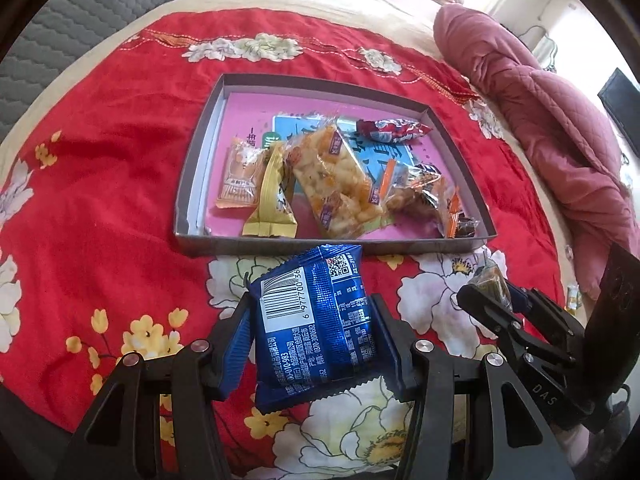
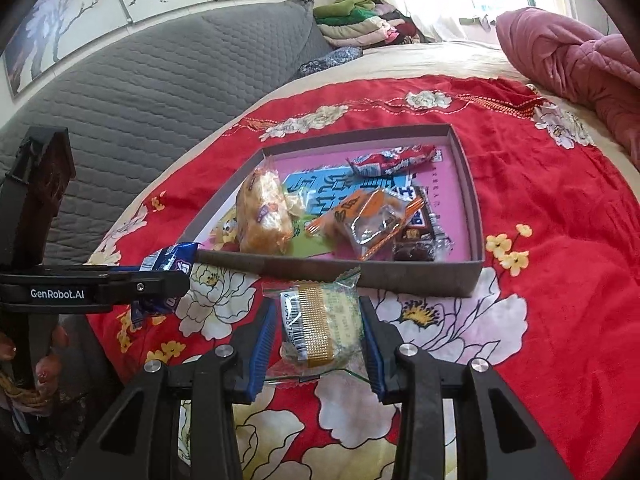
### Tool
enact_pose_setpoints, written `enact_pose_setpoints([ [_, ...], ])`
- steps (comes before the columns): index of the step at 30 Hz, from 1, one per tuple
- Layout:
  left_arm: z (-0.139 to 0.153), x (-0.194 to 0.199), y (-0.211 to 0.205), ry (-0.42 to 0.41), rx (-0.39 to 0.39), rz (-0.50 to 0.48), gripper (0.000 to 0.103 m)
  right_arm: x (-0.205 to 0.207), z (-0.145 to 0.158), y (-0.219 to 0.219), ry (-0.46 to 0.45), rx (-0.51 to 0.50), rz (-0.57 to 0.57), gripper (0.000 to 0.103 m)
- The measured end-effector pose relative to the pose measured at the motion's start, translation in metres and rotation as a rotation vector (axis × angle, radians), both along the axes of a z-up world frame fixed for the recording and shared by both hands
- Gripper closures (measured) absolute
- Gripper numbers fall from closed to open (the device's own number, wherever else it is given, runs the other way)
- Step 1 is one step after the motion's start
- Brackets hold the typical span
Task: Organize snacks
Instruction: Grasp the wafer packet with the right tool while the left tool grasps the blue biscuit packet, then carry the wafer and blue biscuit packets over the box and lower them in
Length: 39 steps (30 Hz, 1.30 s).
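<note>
My left gripper (image 1: 312,304) is shut on a blue foil snack packet (image 1: 316,320) and holds it just in front of a shallow grey box (image 1: 332,246). The box has a pink floor and holds several wrapped snacks, among them a long rice-cracker bar (image 1: 336,176) and a red packet (image 1: 392,128). My right gripper (image 2: 320,312) is shut on a clear packet with a pale green cake (image 2: 320,320), just short of the box's near wall (image 2: 360,270). Each gripper shows in the other's view, the right (image 1: 496,292) and the left (image 2: 160,280).
The box lies on a red flowered cloth (image 1: 100,160) over a bed. A pink quilt (image 1: 560,128) is bunched at the right. A grey quilted headboard (image 2: 140,80) and folded clothes (image 2: 360,20) stand behind.
</note>
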<state>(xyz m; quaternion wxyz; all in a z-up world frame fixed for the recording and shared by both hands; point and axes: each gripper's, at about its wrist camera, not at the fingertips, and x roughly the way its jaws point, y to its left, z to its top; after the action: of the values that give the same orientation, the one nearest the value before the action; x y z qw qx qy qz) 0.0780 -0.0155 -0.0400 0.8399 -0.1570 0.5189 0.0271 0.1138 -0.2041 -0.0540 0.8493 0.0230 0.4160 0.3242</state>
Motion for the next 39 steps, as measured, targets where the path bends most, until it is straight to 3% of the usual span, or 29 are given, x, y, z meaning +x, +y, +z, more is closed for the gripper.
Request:
enact_pose_setpoints([
  [19,0.024,0.024,-0.021,-0.058,0.021,-0.022,0.046,0.012,0.013,-0.019,-0.059,0.041,-0.090,0.063],
  [39,0.030,0.050,-0.030,-0.082,0.024,-0.037,0.046,0.032,0.018,-0.036,-0.076,0.085,-0.174,0.063],
])
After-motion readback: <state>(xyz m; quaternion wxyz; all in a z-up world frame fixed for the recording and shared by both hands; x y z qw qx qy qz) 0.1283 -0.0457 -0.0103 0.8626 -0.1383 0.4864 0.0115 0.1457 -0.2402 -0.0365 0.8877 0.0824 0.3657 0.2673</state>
